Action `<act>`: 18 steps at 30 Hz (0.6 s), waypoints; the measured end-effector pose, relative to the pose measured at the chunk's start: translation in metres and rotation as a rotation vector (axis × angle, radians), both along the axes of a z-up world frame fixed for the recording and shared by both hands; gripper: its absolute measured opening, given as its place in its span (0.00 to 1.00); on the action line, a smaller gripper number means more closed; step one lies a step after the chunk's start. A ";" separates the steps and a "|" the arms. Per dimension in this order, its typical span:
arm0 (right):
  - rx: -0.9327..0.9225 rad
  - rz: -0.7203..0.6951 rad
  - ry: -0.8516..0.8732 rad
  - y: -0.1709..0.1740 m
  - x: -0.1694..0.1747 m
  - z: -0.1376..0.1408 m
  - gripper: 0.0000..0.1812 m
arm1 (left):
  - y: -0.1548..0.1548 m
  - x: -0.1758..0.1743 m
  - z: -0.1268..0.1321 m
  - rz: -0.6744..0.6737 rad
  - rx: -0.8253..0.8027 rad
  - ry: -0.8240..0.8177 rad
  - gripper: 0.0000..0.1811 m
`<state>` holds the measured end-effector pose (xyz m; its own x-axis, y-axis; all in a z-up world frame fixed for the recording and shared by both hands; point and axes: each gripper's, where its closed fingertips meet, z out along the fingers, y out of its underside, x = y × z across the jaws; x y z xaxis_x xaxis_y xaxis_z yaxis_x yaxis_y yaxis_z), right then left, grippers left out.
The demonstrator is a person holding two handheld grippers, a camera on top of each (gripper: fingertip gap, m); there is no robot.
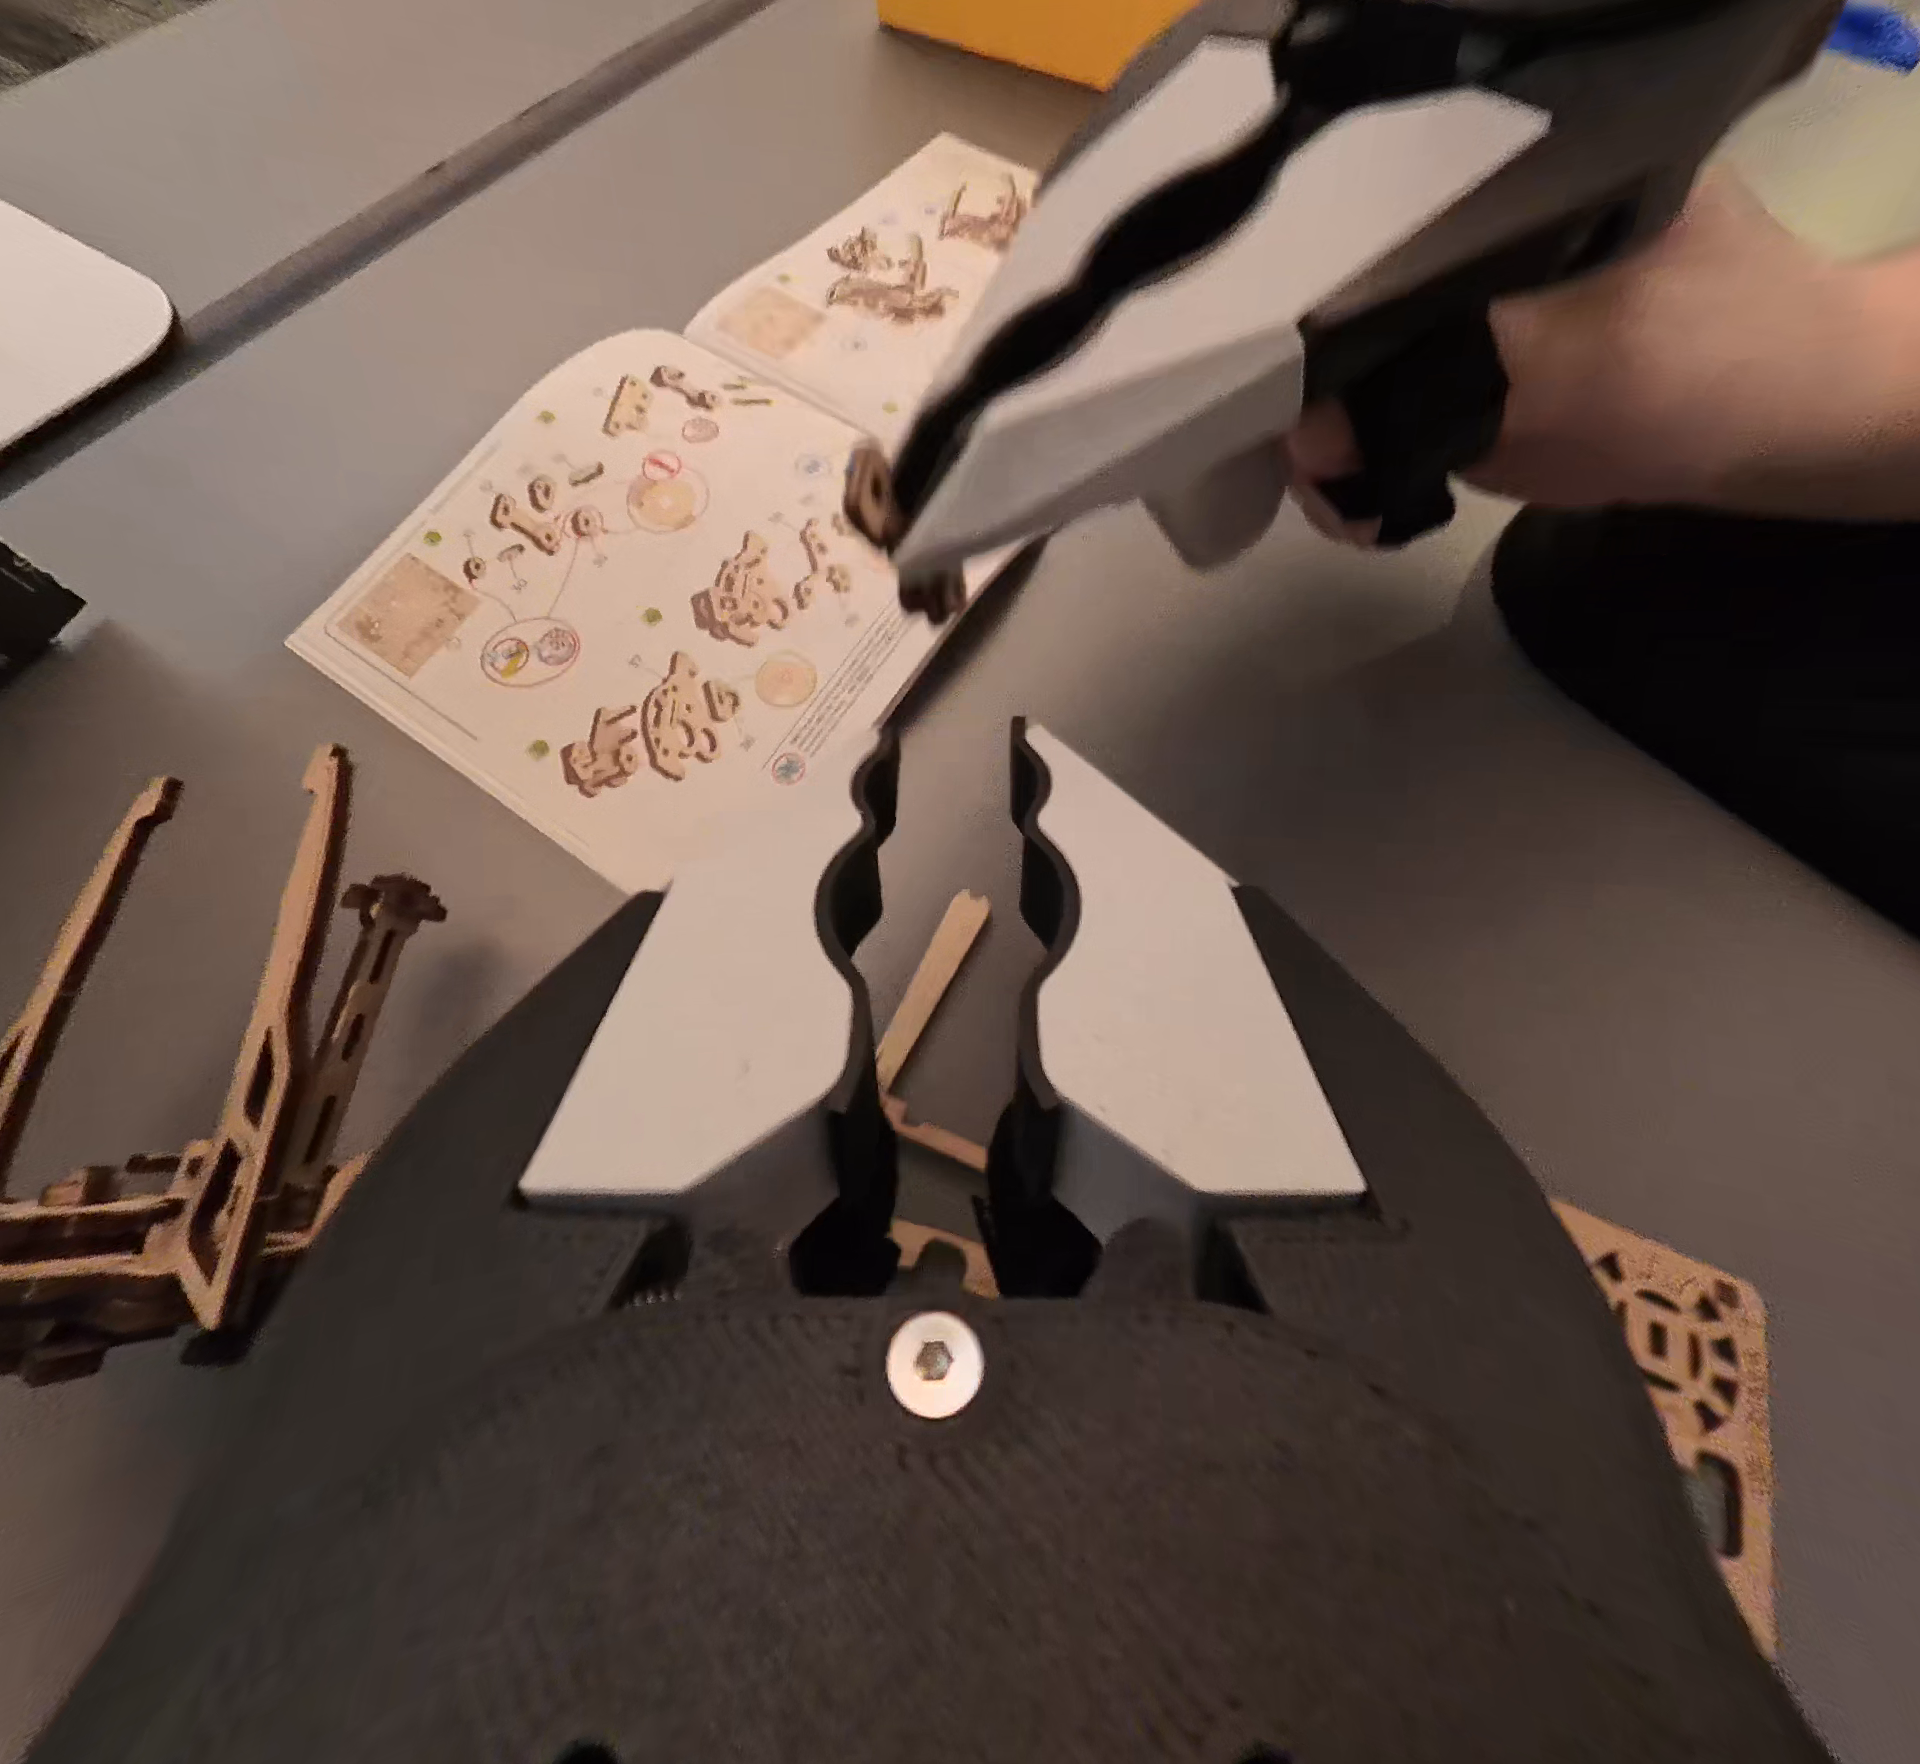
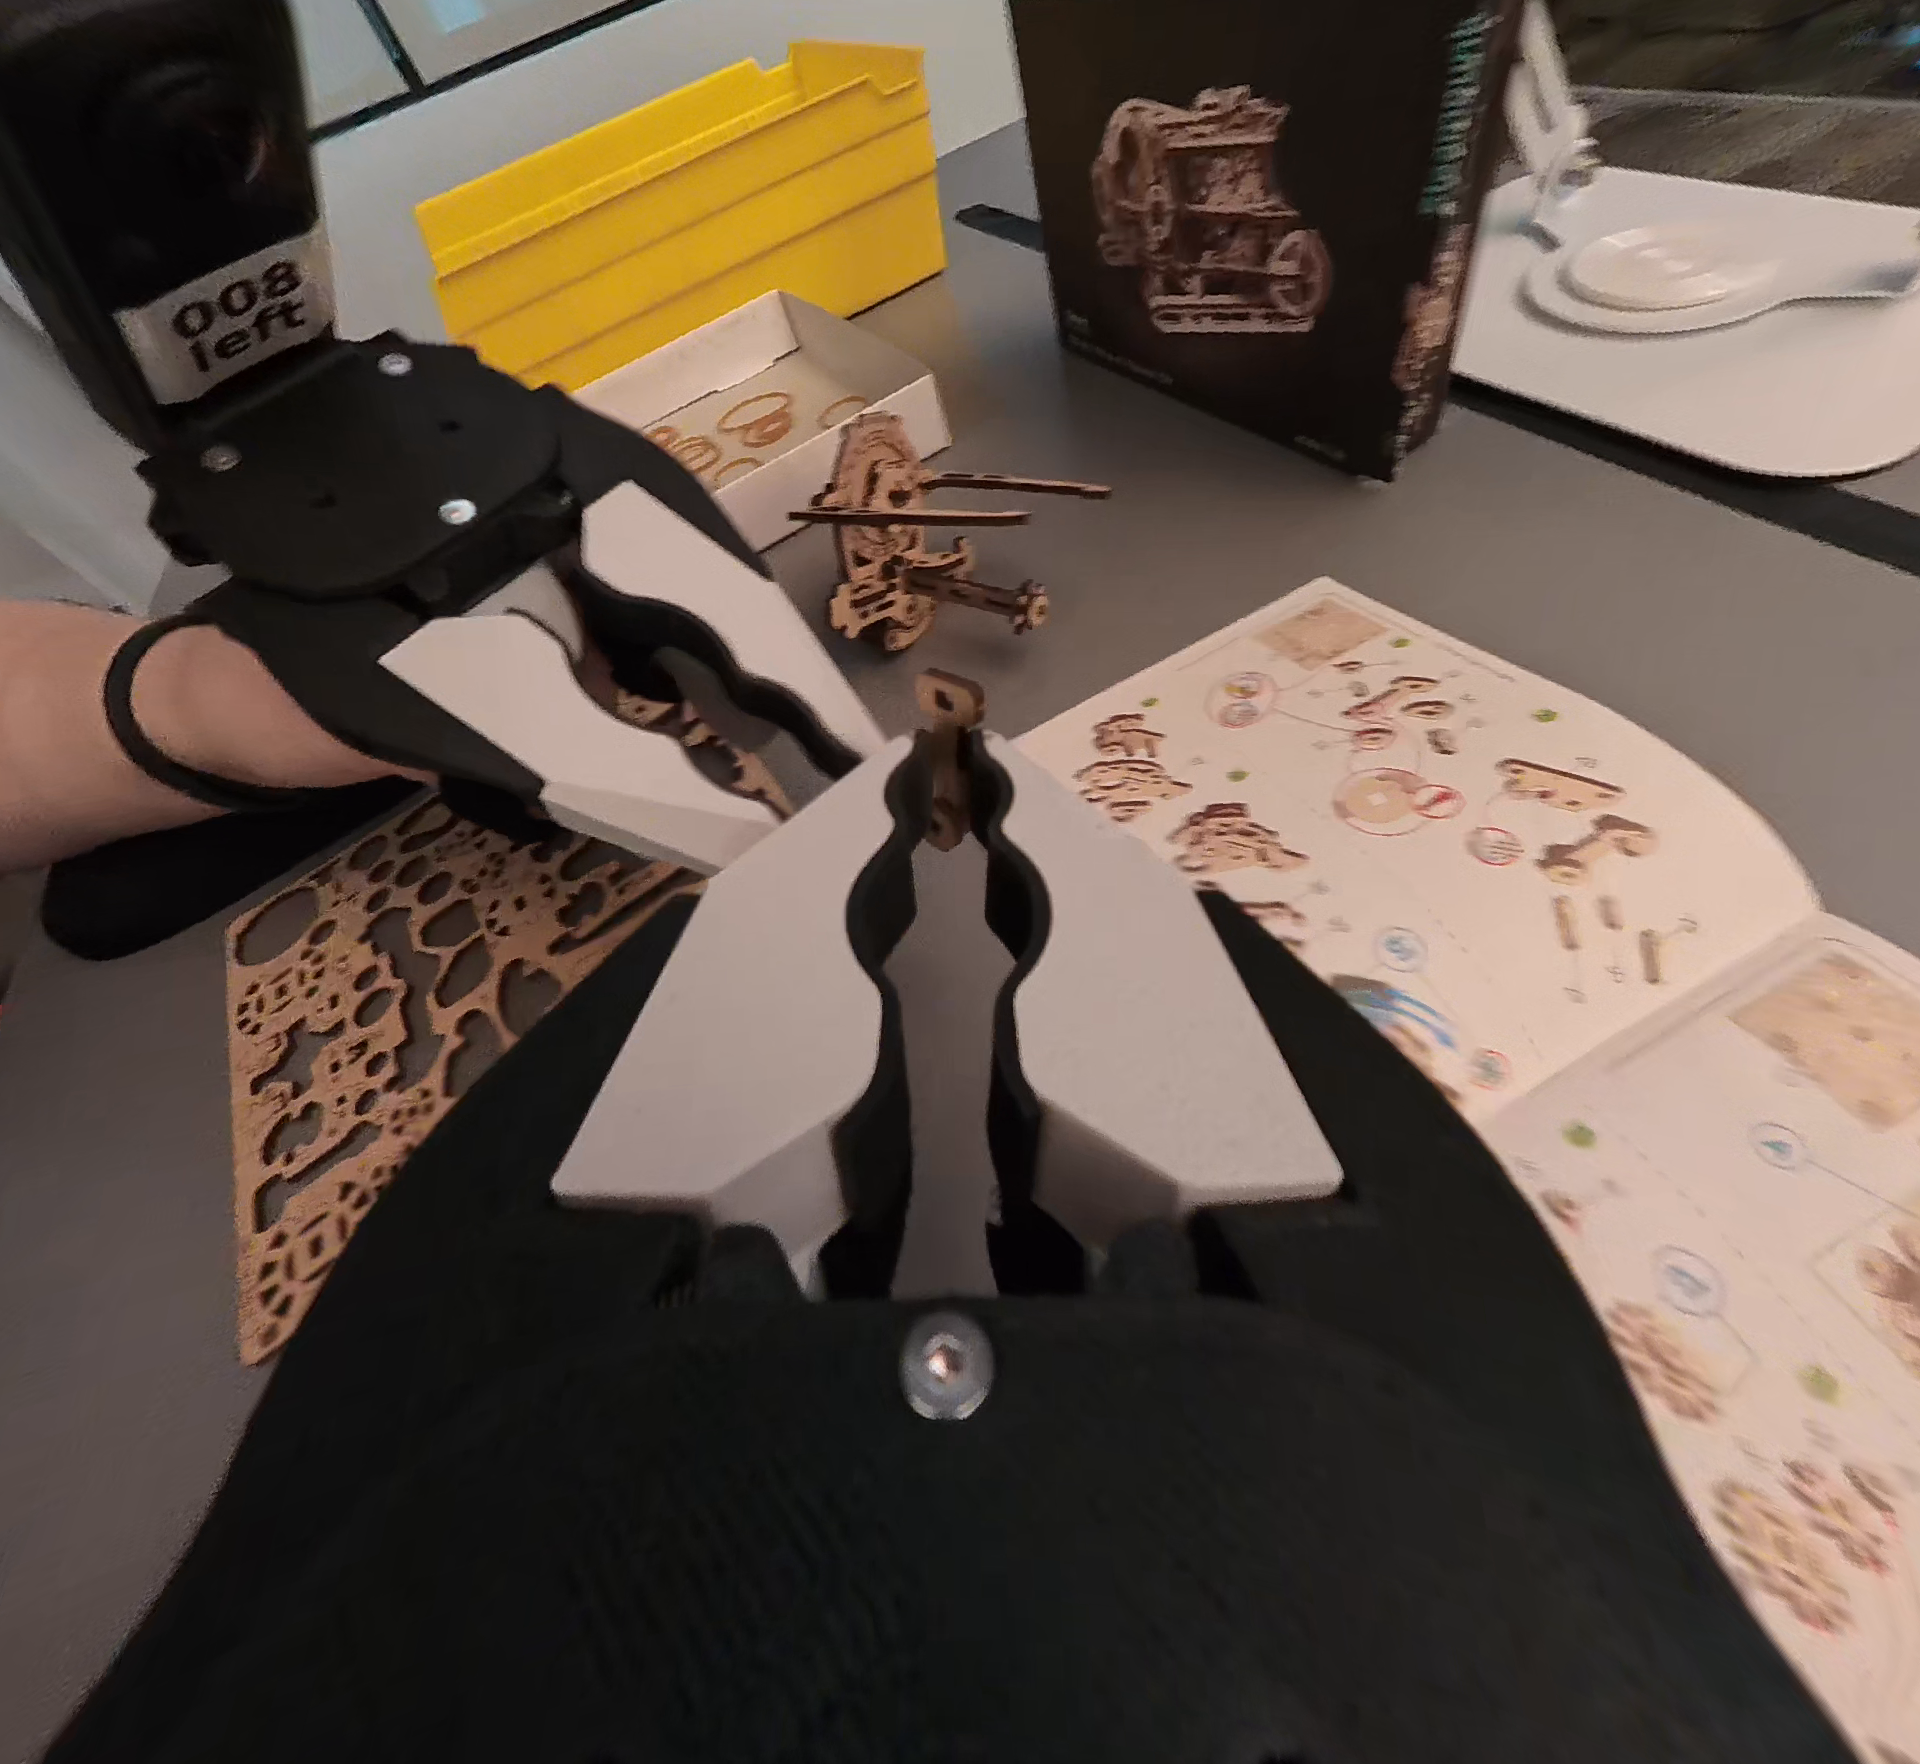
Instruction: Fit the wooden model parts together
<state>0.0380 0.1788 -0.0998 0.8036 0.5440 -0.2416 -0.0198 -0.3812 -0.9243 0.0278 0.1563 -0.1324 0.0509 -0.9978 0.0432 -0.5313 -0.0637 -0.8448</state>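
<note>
My right gripper (image 2: 948, 758) is shut on a small wooden part (image 2: 948, 712) that sticks up past its tips. In the left wrist view that gripper (image 1: 896, 519) holds the part (image 1: 871, 493) in the air over the instruction booklet (image 1: 623, 571). My left gripper (image 1: 951, 743) is open and empty, low over the table, with a thin wooden stick (image 1: 935, 976) lying under its gap. In the right wrist view it (image 2: 821, 784) sits just left of my right fingertips, above the punched-out wooden sheet (image 2: 416, 987). A partly built wooden model (image 2: 894, 551) stands on the table behind; it also shows in the left wrist view (image 1: 229, 1122).
A yellow bin (image 2: 686, 208) and a white tray (image 2: 883, 379) with wooden rings stand at the back. The dark kit box (image 2: 1247, 156) stands upright at the back right, beside a white stand base (image 2: 1662, 343). The open booklet (image 2: 1455, 831) covers the table to the right. Left and right tips are no more than a few centimetres apart.
</note>
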 end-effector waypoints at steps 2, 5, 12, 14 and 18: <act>-0.011 -0.032 0.031 0.006 0.016 0.001 0.02 | 0.005 -0.004 -0.001 -0.001 0.039 0.005 0.09; -0.054 -0.058 0.154 0.011 0.034 0.001 0.02 | 0.009 -0.005 0.001 -0.007 0.055 -0.007 0.05; -0.118 -0.015 0.159 0.013 0.038 -0.018 0.02 | 0.009 -0.005 -0.003 -0.016 0.034 -0.006 0.03; -0.119 -0.012 0.169 0.012 0.037 -0.018 0.02 | 0.009 -0.005 -0.002 -0.019 0.035 -0.009 0.03; -0.144 -0.001 0.181 0.013 0.037 -0.024 0.02 | 0.009 -0.005 -0.001 -0.024 0.041 -0.013 0.02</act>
<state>0.0746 0.1915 -0.1239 0.7408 0.4924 -0.4570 -0.1808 -0.5090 -0.8415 0.0227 0.1651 -0.1335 0.0268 -0.9996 0.0032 -0.5216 -0.0167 -0.8530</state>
